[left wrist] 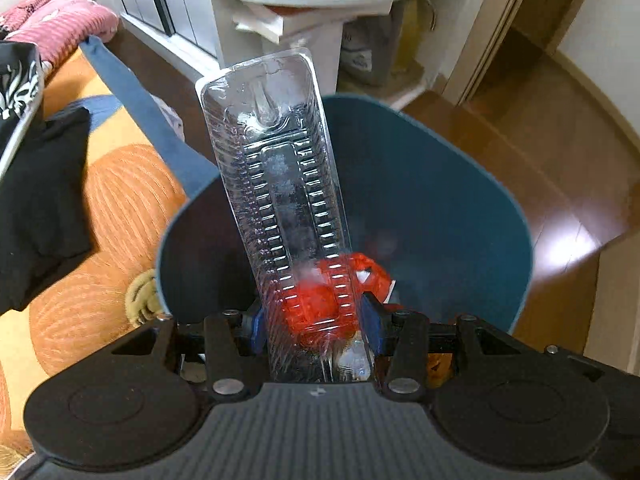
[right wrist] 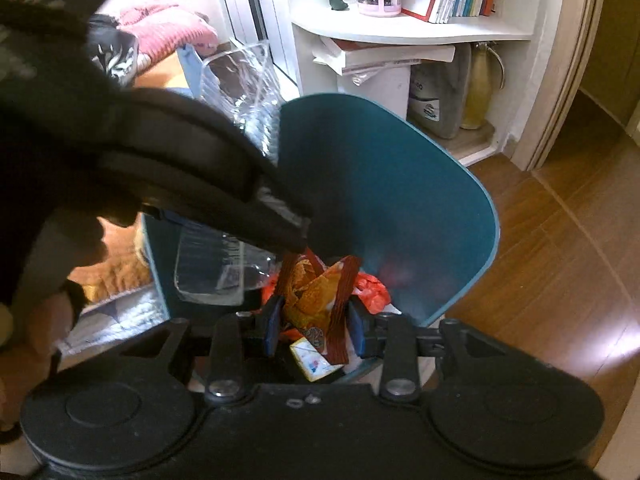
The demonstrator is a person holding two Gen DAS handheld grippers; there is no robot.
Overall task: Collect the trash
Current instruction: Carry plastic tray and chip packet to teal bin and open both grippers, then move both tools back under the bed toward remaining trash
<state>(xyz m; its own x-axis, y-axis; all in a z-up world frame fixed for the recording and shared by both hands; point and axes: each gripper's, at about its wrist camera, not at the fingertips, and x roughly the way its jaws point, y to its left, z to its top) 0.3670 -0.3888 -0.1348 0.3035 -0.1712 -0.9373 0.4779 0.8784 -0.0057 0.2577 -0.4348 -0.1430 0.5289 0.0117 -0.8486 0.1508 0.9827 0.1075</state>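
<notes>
My left gripper (left wrist: 314,326) is shut on a long clear plastic tray (left wrist: 276,184), which stands upright over the open teal trash bin (left wrist: 460,208). Red trash (left wrist: 370,274) lies in the bin behind it. My right gripper (right wrist: 314,326) is shut on an orange and brown snack wrapper (right wrist: 316,296), held over the same bin (right wrist: 400,200). In the right wrist view the left gripper's black body (right wrist: 192,172) crosses from the left with the clear tray (right wrist: 240,80) in it. Red plastic (right wrist: 372,292) and a small carton (right wrist: 312,360) lie in the bin.
A white shelf unit (right wrist: 400,36) with books and a pen cup stands behind the bin. A bed with an orange and blue cover (left wrist: 116,200), black cloth and a pink blanket is at the left. Wooden floor (left wrist: 540,152) and a doorway are at the right.
</notes>
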